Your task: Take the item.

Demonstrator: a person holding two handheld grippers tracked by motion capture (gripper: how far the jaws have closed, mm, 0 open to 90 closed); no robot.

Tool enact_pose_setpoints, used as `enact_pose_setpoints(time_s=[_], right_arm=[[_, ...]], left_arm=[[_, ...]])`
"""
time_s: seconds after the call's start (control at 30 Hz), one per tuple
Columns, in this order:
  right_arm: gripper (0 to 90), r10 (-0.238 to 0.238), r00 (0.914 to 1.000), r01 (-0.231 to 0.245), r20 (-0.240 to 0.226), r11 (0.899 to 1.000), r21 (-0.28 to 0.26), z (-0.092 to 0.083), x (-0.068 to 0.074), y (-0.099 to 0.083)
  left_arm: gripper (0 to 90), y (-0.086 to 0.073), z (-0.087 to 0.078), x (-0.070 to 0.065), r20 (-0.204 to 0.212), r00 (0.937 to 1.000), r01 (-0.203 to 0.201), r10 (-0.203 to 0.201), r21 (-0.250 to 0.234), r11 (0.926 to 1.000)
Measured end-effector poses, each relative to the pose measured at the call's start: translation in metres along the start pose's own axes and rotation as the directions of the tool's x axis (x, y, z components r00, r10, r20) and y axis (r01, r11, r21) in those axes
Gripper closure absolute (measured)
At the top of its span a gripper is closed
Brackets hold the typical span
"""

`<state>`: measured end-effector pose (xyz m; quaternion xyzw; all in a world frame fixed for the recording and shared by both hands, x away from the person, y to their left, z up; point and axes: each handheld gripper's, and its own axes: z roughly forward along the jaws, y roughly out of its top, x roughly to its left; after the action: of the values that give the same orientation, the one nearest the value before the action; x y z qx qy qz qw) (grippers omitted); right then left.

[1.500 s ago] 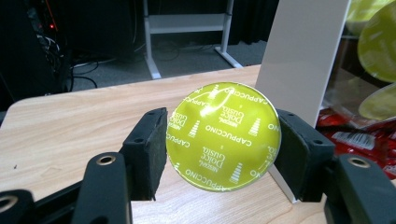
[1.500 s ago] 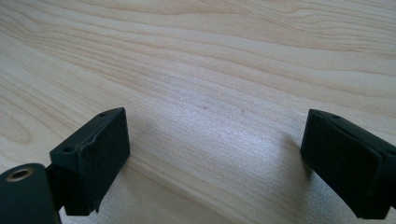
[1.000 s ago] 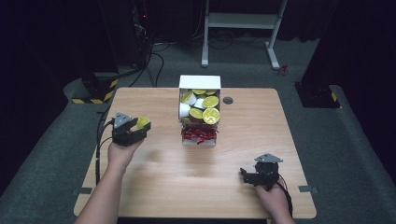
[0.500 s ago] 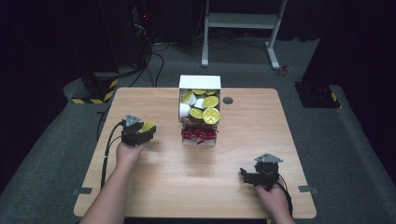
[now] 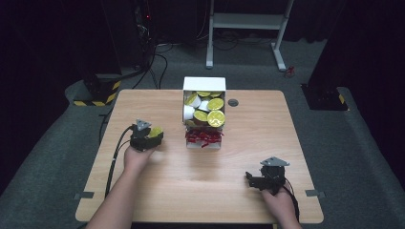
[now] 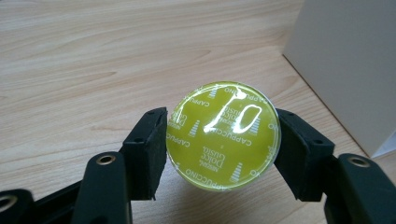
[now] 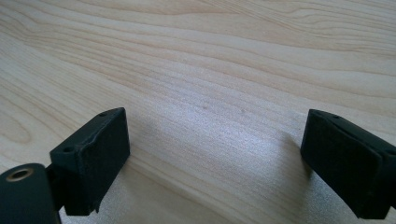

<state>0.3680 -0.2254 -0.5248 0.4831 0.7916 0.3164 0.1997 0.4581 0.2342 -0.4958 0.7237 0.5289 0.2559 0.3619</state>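
Left gripper: the left gripper [image 6: 222,140] pinches a yellow-green coffee capsule [image 6: 223,136] by its rim, one jaw on each side, the foil lid facing the camera; in the high view it sits [image 5: 152,136] over the left part of the surface [image 5: 248,191].
Capsule position: held above the wood, left of the white box [image 5: 204,110] and near it; a white wall of the box [image 6: 345,65] stands close on the right of the left gripper view.
Box contents: more yellow-lidded capsules piled inside; red pieces [image 5: 204,137] lie at its front end, too small to identify.
Right gripper: the right gripper [image 7: 215,158] has its jaws spread wide with nothing between them, low over bare wood at the near right [image 5: 267,180].
Likely step: carrying the capsule, either toward the box or away from it; which cannot be told.
Doing it well: the grip is on a round edge only, so the person should keep the squeeze steady, move level, and avoid knocking the box wall.
Risk: a loosened pinch would let the capsule twist or drop.
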Motion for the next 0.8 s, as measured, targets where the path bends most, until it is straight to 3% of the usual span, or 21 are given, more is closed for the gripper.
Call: enact_pose_setpoints(time_s=[0.3, 0.57, 0.7, 0.8], right_arm=[[8.0, 0.0, 1.0, 0.0, 0.0, 1.0, 0.0, 0.0, 0.0, 0.0], [8.0, 0.0, 1.0, 0.0, 0.0, 1.0, 0.0, 0.0, 0.0, 0.0], [8.0, 0.0, 1.0, 0.0, 0.0, 1.0, 0.0, 0.0, 0.0, 0.0], [8.1, 0.004, 1.0, -0.004, -0.001, 1.0, 0.001, 0.0, 0.0, 0.0]], left_arm=[[39.6, -0.005, 0.014, -0.006, -0.017, 0.9993, -0.032, 0.032, 0.038, 0.9988], [39.5, -0.007, 0.02, -0.01, -0.042, 0.9974, -0.058, 0.059, 0.029, 0.9979], [39.4, -0.006, 0.02, -0.011, -0.045, 0.9976, -0.051, 0.052, 0.027, 0.9984], [34.7, -0.006, 0.02, -0.011, -0.017, 0.9996, -0.021, 0.022, 0.031, 0.9993]])
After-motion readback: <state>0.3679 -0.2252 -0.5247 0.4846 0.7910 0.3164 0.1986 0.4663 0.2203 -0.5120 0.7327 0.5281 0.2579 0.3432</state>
